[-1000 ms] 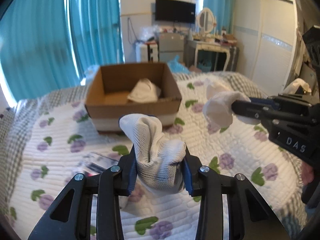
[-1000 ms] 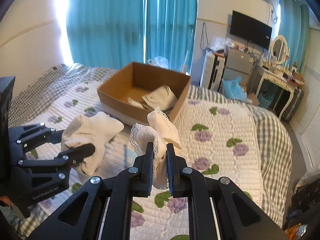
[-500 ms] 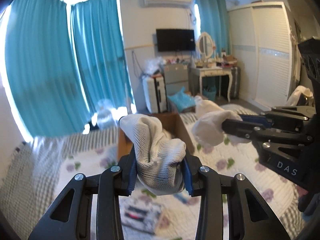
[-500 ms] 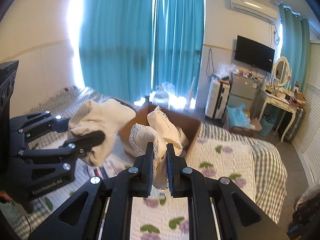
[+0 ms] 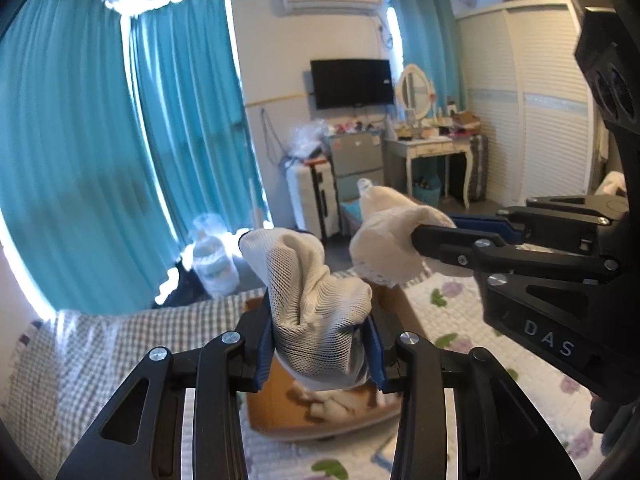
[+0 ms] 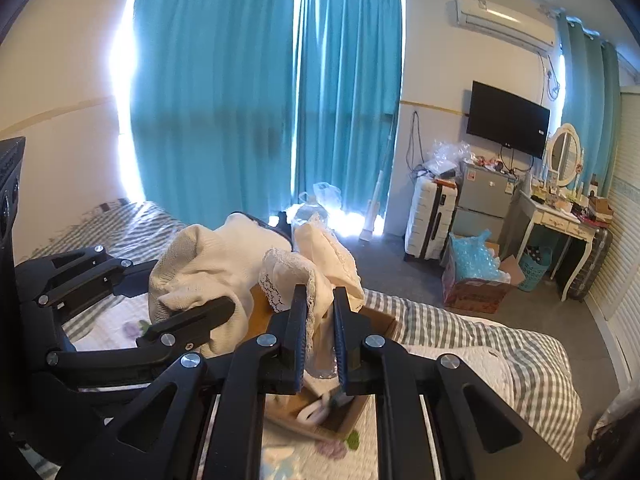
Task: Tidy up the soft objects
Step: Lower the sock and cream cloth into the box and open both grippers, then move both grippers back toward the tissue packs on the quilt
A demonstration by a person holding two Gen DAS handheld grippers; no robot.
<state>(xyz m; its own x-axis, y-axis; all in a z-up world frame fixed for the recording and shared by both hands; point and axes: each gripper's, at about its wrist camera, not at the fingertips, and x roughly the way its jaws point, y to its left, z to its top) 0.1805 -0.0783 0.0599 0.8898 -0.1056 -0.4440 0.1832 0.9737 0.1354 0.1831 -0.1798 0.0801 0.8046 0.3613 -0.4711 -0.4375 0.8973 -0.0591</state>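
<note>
Two grippers — left gripper point(image 5: 320, 346), right gripper point(image 6: 320, 334) — one sock apiece, seemingly.

Daylight glaring through teal curtains point(image 6: 224, 92), blown-out window edges, soft motion blur, heavy fisheye bending, dark vignetted corners
</note>
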